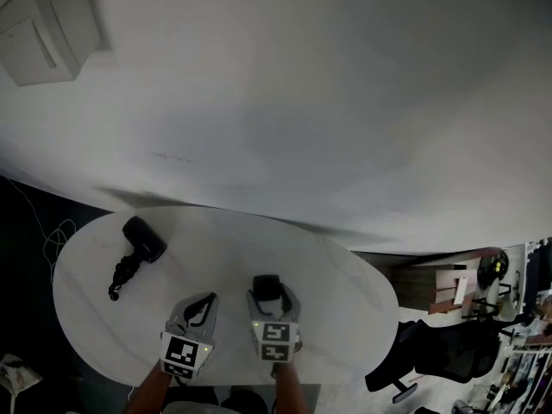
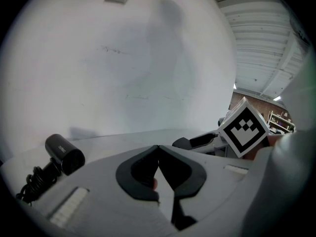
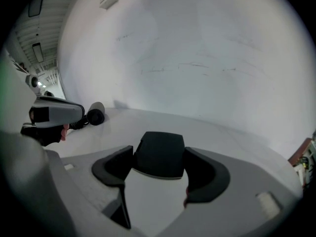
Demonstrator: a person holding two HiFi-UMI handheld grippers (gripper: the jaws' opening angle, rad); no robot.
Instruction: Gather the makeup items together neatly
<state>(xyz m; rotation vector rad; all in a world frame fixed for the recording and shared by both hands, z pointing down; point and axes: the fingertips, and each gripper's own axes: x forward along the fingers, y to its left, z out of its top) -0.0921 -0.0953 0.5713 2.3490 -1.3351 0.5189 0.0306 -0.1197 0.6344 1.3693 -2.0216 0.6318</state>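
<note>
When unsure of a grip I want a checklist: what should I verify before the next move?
1. Right hand-held gripper shut on the black case: ok.
2. Case centred between its jaws: ok.
3. Left hand-held gripper shut, nothing between its jaws: ok.
4. Black corded device lies at the left of the table, apart from both hand-held grippers: ok.
5. Bare table ahead of the case for setting it down: ok.
6. Whether the case is a makeup item: cannot tell.
</note>
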